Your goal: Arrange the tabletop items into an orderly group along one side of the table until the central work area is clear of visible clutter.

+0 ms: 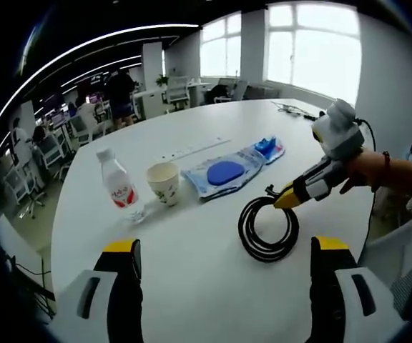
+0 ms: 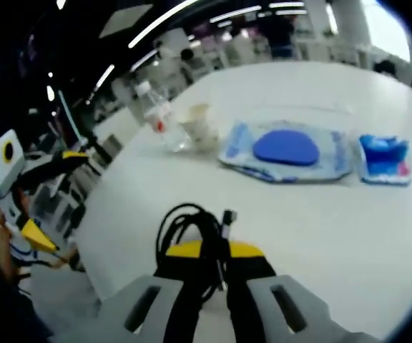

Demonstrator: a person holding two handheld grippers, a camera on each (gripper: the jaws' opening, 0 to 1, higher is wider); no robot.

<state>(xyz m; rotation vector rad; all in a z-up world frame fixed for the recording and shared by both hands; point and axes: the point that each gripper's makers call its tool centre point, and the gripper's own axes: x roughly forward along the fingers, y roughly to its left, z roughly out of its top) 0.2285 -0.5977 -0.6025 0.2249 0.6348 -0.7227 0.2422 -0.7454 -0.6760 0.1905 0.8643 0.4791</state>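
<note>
A coiled black cable (image 1: 244, 227) lies on the white table (image 1: 192, 286), and my right gripper (image 1: 286, 199) comes in from the right, shut on the coil's top edge. In the right gripper view the yellow-tipped right gripper (image 2: 213, 249) pinches the cable (image 2: 192, 218). My left gripper (image 1: 225, 245) stands open near the table's front edge with nothing between its jaws, short of the coil; the right gripper view shows this left gripper (image 2: 52, 196) at the left. A water bottle (image 1: 120, 187), a paper cup (image 1: 164, 182), a blue-and-white packet (image 1: 227, 171) and a small blue packet (image 1: 269, 148) form a row behind.
The same row appears as bottle (image 2: 159, 118), cup (image 2: 199, 125), large packet (image 2: 288, 150) and small packet (image 2: 385, 157). A person's hand (image 1: 367, 168) holds the right gripper. Office chairs and desks (image 1: 170, 89) stand beyond the table's far edge.
</note>
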